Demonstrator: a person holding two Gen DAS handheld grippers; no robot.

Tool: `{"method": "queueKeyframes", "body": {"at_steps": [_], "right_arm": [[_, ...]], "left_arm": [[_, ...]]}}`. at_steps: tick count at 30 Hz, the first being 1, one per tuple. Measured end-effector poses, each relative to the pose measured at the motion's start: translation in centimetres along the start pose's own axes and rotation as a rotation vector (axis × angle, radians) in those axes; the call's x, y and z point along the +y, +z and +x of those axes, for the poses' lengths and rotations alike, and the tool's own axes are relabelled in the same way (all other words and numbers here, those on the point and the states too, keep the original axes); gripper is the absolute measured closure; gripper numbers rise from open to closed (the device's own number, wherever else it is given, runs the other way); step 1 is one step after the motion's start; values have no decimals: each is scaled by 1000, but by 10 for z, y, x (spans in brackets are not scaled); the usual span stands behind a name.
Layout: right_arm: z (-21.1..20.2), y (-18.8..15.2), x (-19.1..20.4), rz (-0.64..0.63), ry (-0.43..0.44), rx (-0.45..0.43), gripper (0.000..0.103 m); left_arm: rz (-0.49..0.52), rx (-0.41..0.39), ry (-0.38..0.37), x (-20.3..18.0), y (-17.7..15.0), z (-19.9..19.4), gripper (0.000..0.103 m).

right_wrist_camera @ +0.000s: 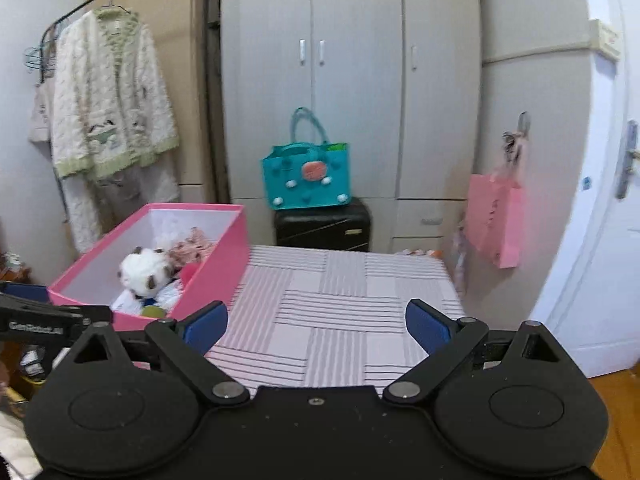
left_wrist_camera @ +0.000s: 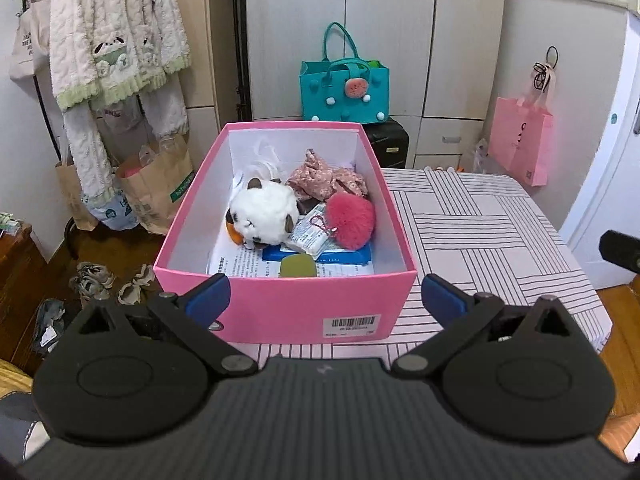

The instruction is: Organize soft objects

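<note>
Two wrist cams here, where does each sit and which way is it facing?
Left wrist: on the left gripper, looking forward and down into the pink box; own open blue-padded fingers frame it, right gripper's tip at the right edge.
Right wrist: on the right gripper, over the striped table, facing the wardrobe; own open fingers show, left gripper at the left edge.
Shared: pink box, white plush, teal bag, pink bag, hanging robe.

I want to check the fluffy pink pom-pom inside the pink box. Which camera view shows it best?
The left wrist view: it looks down into the pink cardboard box, so the fluffy pink pom-pom shows whole. In the right wrist view the box wall hides most of it; only a blurred pink patch shows.
</note>
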State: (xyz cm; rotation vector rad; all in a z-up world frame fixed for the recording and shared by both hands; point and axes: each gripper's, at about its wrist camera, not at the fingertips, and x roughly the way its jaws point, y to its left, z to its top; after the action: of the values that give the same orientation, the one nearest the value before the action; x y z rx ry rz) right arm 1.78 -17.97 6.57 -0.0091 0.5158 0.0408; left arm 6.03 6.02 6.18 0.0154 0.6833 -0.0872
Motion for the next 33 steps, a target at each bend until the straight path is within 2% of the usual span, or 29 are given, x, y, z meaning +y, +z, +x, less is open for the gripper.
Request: {"method": "queueKeyframes", "body": {"at_steps": [8,19,29,33], "right_arm": [[-6,-3,-1,19,3,-2,5],[-7,-10,-1,21,-8,5,5],[-13,-25,2,-11,-18,-25,5],[-21,-30,1,-14,1,-72,5]], "left_arm": [[10,-14,33,-6,-4,-2,0],[44,-11,28,-21,-13,-8,0],[58,-36,41,-25,-20,-12,0],[74,-70,64,-26,-23,-16,0]]}}
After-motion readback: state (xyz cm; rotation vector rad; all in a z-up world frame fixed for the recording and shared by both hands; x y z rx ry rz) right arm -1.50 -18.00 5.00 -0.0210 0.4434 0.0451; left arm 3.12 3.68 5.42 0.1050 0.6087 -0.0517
